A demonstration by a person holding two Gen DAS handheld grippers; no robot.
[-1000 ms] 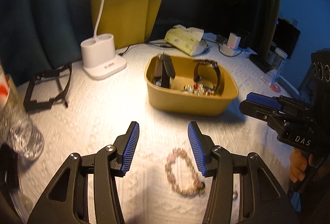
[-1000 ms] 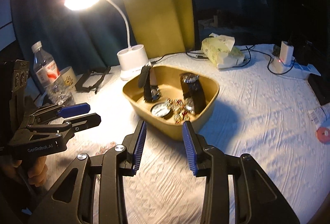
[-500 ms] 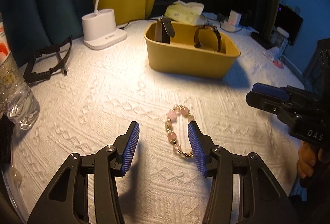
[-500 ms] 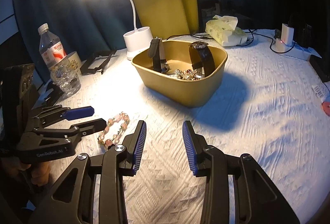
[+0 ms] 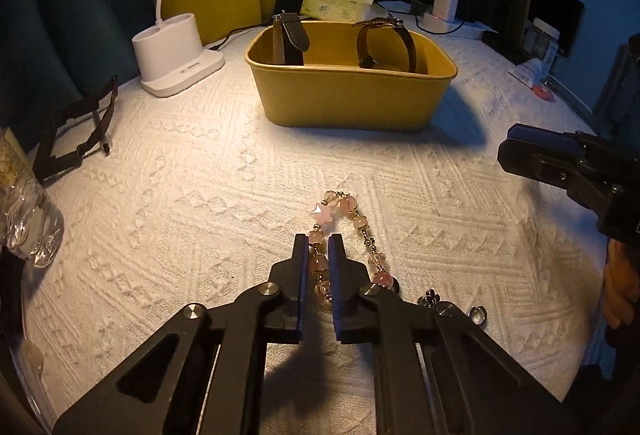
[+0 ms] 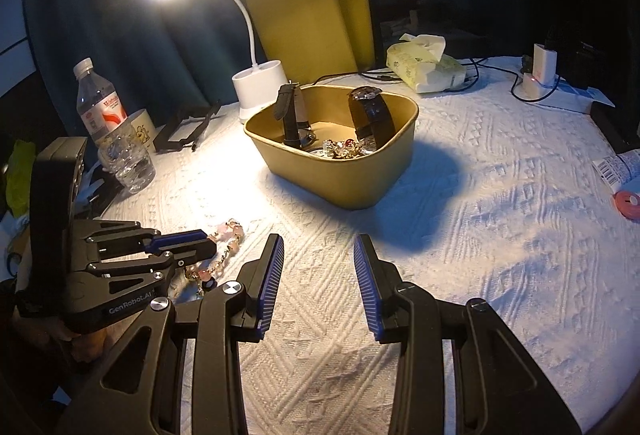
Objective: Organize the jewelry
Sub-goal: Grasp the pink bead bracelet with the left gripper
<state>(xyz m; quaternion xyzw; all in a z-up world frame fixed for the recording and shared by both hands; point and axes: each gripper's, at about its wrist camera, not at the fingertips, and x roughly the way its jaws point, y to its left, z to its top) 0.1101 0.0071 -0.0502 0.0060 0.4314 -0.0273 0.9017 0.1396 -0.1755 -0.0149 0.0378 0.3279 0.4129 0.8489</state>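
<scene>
A pink bead bracelet [image 5: 356, 221] with gold spacers and a star bead lies on the white quilted cloth, in front of the yellow bin [image 5: 348, 99]. My left gripper [image 5: 318, 241] has its jaws closing on the bracelet's left strand, pads pressing the beads. From the right wrist view the left gripper [image 6: 200, 245] sits low over the bracelet [image 6: 230, 233]. My right gripper [image 6: 319, 247] hovers open and holds nothing, to the right of the bracelet; its tip [image 5: 520, 151] shows at the right edge. The bin [image 6: 332, 175] holds two upright watches [image 5: 288, 39] [image 5: 384, 43] and loose jewelry.
A white lamp base [image 5: 176, 55] stands behind and left of the bin. A water bottle [image 6: 116, 131], a mug [image 6: 140, 129] and a black frame [image 5: 76, 131] are at the left. A tissue pack [image 5: 340, 1] and charger [image 5: 444, 9] sit behind. Small metal pieces [image 5: 476, 315] lie near the bracelet.
My left gripper came down and forward over the bracelet and its jaws went from wide apart to pinched on the left strand. The right gripper stayed open and drifted slightly.
</scene>
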